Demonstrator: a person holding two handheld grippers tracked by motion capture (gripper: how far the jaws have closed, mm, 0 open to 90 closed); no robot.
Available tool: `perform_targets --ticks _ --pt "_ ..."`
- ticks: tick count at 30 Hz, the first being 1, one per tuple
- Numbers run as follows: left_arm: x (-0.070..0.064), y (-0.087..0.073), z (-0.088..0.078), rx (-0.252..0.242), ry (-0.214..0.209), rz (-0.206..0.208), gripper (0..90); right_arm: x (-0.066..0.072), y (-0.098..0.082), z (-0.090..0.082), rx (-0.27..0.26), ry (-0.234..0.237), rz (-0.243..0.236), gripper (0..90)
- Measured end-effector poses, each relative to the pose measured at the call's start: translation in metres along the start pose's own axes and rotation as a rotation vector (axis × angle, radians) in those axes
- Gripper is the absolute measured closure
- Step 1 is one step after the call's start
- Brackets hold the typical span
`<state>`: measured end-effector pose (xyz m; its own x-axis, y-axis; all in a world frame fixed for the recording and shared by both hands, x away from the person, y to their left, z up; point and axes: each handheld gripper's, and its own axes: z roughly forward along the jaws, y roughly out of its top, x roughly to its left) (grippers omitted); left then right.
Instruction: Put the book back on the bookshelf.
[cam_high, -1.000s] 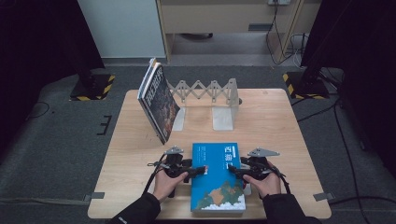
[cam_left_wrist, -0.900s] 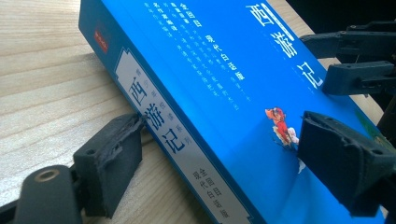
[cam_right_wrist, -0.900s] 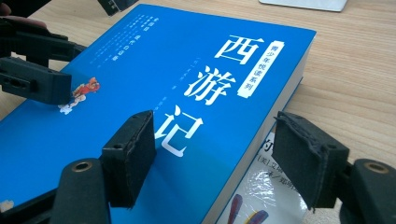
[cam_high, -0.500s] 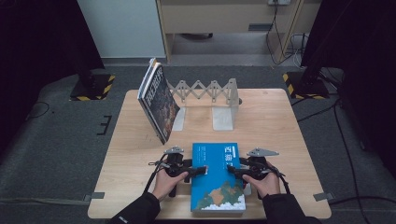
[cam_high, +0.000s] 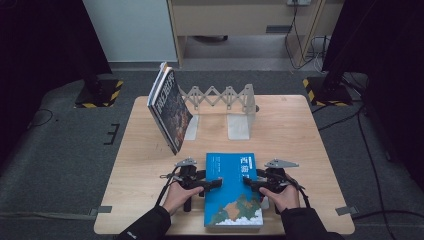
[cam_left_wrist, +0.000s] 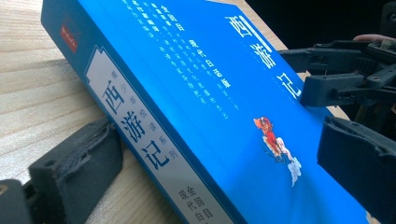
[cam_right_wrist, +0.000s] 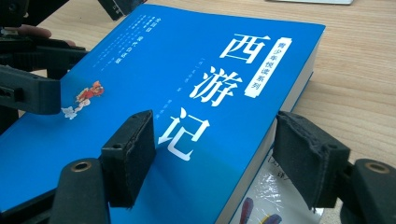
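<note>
I've got the blue book (cam_high: 233, 192) lying flat on the desk (cam_high: 305, 135) in the lower middle of the high view, cover up, one hand-held gripper on each long side. My left hand-held gripper (cam_high: 210, 184) sits at the book's left edge, and its jaws have just been opening: in the left gripper view one pad rests low on the wood at the lower left beside the white spine, the other hangs over the cover at the right edge, and neither presses on the book, so that one is open with the book between the jaws. My right hand-held gripper (cam_high: 251, 183) is at the book's right edge; in the right gripper view one pad lies on the blue cover at lower centre, the other stands at the lower right by the page edge, over a glossy sheet under the book. Whether those pads actually pinch, I can't tell. Up in the left centre of the high view, a dark book (cam_high: 169, 107) leans against the grey folding book rack (cam_high: 222, 97).
</note>
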<state>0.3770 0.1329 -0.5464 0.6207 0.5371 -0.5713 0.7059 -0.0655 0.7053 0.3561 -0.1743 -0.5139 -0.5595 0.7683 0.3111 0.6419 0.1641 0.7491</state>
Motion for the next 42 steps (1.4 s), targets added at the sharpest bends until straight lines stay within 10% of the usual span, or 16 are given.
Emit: perform_targets --ticks 7,19,42 --pt "0.001 0.002 -0.003 0.022 0.036 0.010 7.8 0.000 0.000 0.000 -0.002 0.001 0.003 29.6" --pt "0.001 0.007 -0.013 0.060 0.044 -0.094 25.5 -0.001 -0.001 0.000 -0.003 0.004 0.010 29.8" --pt "-0.006 0.013 -0.024 0.135 0.061 -0.130 34.4 -0.001 -0.003 0.002 -0.019 0.016 0.039 30.4"
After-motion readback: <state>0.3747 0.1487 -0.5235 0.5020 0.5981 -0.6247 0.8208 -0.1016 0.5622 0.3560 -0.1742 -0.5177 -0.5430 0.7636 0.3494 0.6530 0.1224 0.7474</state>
